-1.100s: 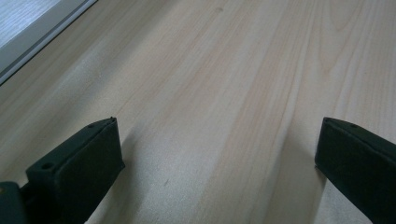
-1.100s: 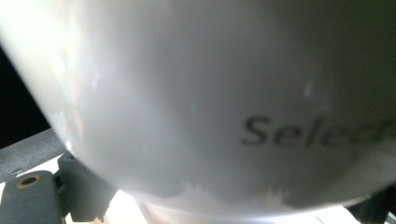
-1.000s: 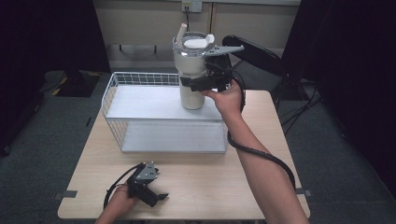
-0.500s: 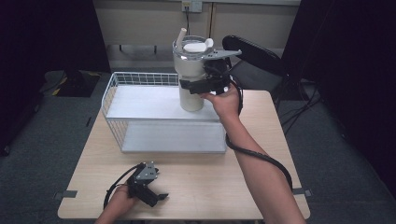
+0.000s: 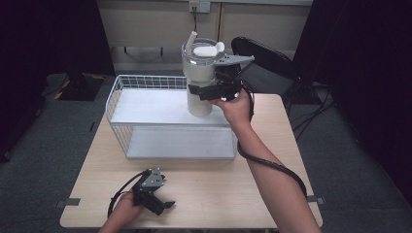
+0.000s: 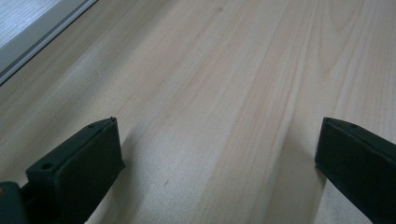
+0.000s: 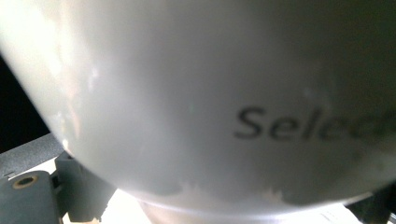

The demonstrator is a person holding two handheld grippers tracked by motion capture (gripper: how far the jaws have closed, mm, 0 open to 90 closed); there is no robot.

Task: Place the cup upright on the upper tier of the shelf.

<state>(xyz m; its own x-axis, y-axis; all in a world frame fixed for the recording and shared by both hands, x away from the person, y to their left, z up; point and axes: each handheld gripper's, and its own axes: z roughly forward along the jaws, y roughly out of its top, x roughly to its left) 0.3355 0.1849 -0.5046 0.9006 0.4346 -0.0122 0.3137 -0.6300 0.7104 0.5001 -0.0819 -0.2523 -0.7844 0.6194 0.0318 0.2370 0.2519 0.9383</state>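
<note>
A tall white tumbler (image 5: 197, 73) with a clear lid and a straw stays upright at the far right of the white wire basket (image 5: 145, 80). My right gripper (image 5: 203, 92) is shut on its body from the right. Whether its base touches the basket floor I cannot tell. In the right gripper view the tumbler wall (image 7: 196, 93), with dark lettering, sits right against the camera between the jaws of the right gripper (image 7: 224, 200). My left gripper (image 5: 163, 206) lies on the table's front left, open. In the left gripper view the left gripper (image 6: 217, 154) has only bare wood between its jaws.
The light wooden table (image 5: 218, 194) has free room in front of the basket and to its right. A black chair (image 5: 265, 63) stands behind the table's far right corner. A corner of the basket floor (image 6: 28, 28) is in the left gripper view.
The right gripper and the tumbler have sunk slightly and shifted a little to the right. The left gripper has not moved.
</note>
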